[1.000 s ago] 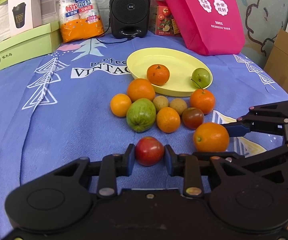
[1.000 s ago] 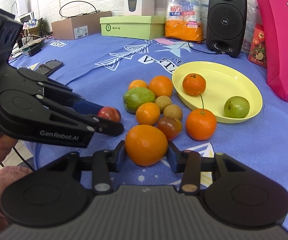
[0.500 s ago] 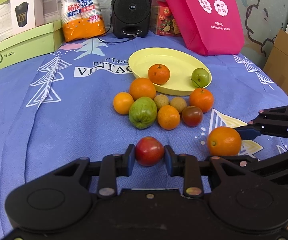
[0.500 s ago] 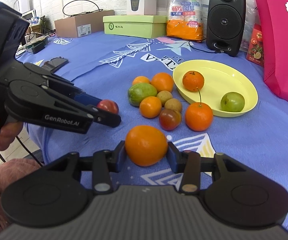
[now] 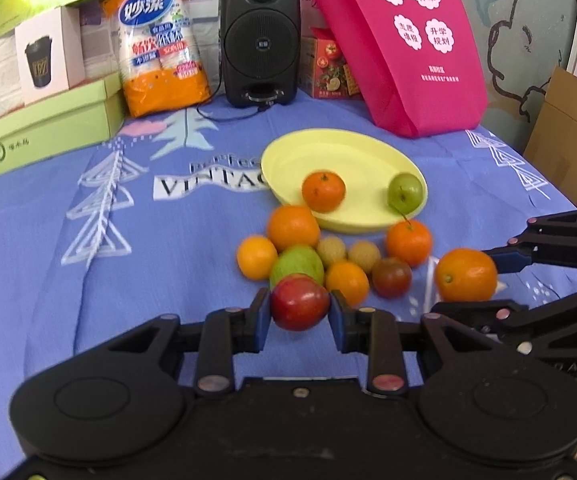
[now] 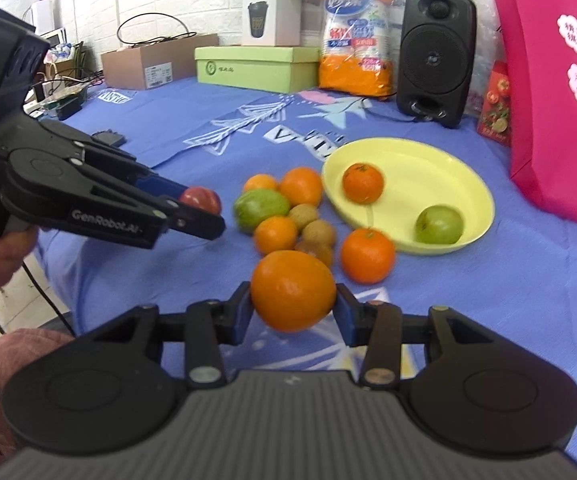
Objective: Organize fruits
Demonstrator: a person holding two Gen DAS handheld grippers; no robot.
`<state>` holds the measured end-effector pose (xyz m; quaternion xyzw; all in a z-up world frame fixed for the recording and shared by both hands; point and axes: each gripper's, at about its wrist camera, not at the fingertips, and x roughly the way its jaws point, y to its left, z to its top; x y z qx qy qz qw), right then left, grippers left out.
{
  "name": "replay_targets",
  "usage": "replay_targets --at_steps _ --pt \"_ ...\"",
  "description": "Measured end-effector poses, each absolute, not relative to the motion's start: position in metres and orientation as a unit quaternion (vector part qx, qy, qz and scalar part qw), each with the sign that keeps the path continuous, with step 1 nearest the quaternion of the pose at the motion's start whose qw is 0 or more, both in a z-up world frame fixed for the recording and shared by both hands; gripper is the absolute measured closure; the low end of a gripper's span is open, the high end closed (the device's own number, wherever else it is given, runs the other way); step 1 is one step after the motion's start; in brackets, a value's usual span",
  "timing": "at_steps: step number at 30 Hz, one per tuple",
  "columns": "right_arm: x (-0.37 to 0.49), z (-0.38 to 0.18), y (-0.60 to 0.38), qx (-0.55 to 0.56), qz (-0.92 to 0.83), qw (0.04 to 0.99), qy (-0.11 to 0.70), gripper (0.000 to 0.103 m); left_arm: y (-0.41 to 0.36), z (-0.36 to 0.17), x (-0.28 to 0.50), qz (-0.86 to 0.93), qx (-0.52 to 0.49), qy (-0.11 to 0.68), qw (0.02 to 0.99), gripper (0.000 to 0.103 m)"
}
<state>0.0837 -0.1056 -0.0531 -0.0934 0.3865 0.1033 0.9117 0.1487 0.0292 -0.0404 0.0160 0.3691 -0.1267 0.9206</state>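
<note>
Here, in the left wrist view, the left gripper (image 5: 299,316) tilts downward above the counter (image 5: 88,280), fingers clenched on a red apple (image 5: 299,302). In the right wrist view, the right gripper (image 6: 293,311), angled likewise, grasps an orange (image 6: 293,290) short of the yellow plate (image 6: 476,184).

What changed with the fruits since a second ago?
Both held fruits were lifted off the cloth: the left gripper carries the red apple, the right gripper the big orange. Nothing was let go. The yellow plate, its two fruits and the pile stayed put.
</note>
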Motion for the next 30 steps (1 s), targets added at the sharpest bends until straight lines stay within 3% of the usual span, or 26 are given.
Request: replay_targets --at_steps 11,24,26,29,30 --pt "0.144 -0.038 -0.136 -0.099 0.077 0.925 0.359 0.061 0.016 -0.026 0.242 -0.143 0.027 0.352 0.925 0.073" --pt "0.197 -0.060 -0.129 -0.145 0.067 0.910 0.384 0.061 -0.009 -0.069 0.346 -0.140 0.035 0.402 0.904 0.072" --pt "0.200 -0.062 -0.129 -0.145 0.063 0.909 0.386 0.061 -0.011 -0.072 0.349 -0.142 0.032 0.403 0.904 0.065" --pt "0.202 -0.063 -0.130 -0.147 0.058 0.909 0.386 0.058 -0.011 -0.065 0.342 -0.149 0.029 0.385 0.910 0.038" --pt "0.200 -0.062 -0.130 -0.146 0.056 0.911 0.381 0.056 -0.011 -0.062 0.338 -0.139 0.037 0.374 0.916 0.024"
